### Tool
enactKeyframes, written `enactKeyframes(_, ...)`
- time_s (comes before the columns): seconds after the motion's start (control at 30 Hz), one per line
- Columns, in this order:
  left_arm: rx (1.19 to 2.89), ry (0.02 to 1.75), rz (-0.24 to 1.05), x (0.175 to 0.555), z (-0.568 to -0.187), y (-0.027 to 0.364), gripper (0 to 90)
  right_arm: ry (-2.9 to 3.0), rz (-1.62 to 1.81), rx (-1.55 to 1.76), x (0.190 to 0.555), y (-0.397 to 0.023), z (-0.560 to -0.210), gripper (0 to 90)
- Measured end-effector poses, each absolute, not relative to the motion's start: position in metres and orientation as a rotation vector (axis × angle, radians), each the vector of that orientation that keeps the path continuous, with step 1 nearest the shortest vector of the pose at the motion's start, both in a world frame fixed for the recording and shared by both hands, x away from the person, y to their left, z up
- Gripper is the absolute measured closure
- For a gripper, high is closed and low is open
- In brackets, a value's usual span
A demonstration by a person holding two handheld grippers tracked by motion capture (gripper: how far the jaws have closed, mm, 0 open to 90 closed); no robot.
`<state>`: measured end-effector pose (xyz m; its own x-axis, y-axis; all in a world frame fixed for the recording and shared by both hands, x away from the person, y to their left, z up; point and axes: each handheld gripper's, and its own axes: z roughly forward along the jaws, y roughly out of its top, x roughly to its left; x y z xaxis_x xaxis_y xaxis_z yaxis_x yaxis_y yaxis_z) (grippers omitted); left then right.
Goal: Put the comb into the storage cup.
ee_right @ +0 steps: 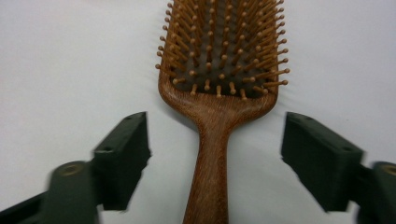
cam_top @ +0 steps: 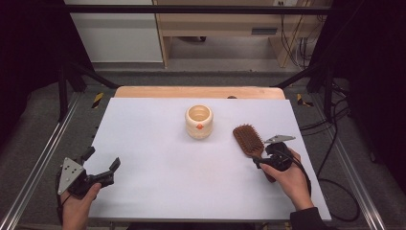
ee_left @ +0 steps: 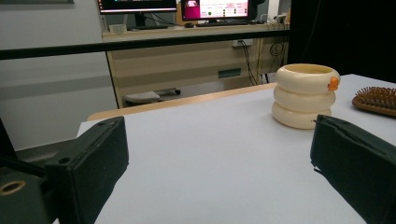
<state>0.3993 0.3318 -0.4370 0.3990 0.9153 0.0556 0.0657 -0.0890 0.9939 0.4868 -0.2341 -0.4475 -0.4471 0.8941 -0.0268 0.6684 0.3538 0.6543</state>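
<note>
Table (cam_top: 158, 158): white top, wooden far edge, desks and monitors beyond.
Hairbrush (cam_top: 248, 139): wooden, bristles up, flat at right of table; handle runs between the jaws of the right tool (ee_right: 215, 154), which stand apart, untouching.
Cup (cam_top: 199, 121): cream, ribbed, centre.
Left tool (cam_top: 101, 161): jaws apart, empty, at the near left corner.

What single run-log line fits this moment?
right gripper: open, astride hairbrush handle | hairbrush: flat on table | left gripper: open, empty
</note>
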Motion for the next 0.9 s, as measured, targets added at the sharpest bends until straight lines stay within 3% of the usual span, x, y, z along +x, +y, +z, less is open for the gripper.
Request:
enactKeyframes(0.13, 1.49, 0.924, 0.91, 0.399, -0.437, 0.332, 4.4, 2.297, 0.756, 1.399, 0.492, -0.23, -0.45, 9.4)
enactKeyframes(0.3, 1.488, 0.926, 0.909, 0.399, -0.437, 0.332, 4.4, 2.333, 0.725, 1.431, 0.499, -0.229, -0.45, 11.8)
enactKeyframes(0.9, 1.489, 0.923, 0.908, 0.399, -0.437, 0.332, 4.4, 2.396, 0.617, 1.452, 0.508, -0.227, -0.455, 52.9)
